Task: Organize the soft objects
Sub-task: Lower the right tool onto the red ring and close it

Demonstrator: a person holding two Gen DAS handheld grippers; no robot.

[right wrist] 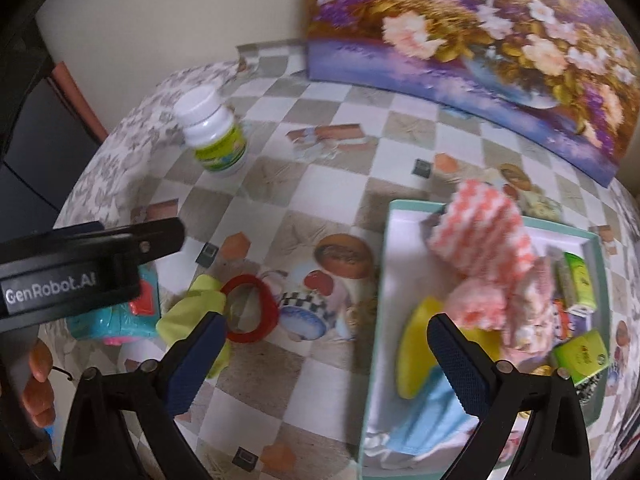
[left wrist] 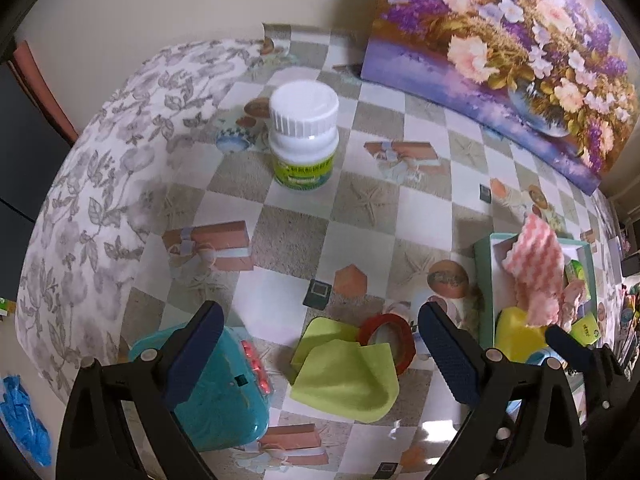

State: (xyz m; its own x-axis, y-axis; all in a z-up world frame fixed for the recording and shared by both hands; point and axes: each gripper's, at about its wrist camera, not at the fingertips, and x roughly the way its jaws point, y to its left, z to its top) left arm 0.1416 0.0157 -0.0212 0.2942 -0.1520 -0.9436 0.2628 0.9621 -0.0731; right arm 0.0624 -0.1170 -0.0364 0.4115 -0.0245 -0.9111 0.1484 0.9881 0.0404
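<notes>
Two grippers hang over a table (left wrist: 280, 224) with a checkered cloth, both with jaws spread wide and nothing between them. The left gripper (left wrist: 320, 356) is above a green cloth (left wrist: 344, 376) that lies crumpled on the table, its edge lapping over a red tape ring (left wrist: 394, 338) just behind it. A teal toy (left wrist: 216, 392) with pink buttons sits just left of the cloth, partly under the left finger. Farther back a white bottle (left wrist: 304, 136) with a green label stands upright.

The right gripper (right wrist: 326, 364) hovers at the left edge of a mint box (right wrist: 378, 280) on the right side of the table. Inside the box are a pink-and-white cloth (right wrist: 484, 236) piled high, a yellow sponge (right wrist: 416, 344) beside it, a blue face mask (right wrist: 424, 420) at the near end, and small green packets (right wrist: 580, 354) along the far wall. The right finger overlaps the sponge and the mask; whether it touches them cannot be told.

A floral painting (left wrist: 512, 52) leans against the wall behind the table. In the right wrist view, the left gripper's body crosses the left side of the frame and a hand (right wrist: 38, 384) shows below it
</notes>
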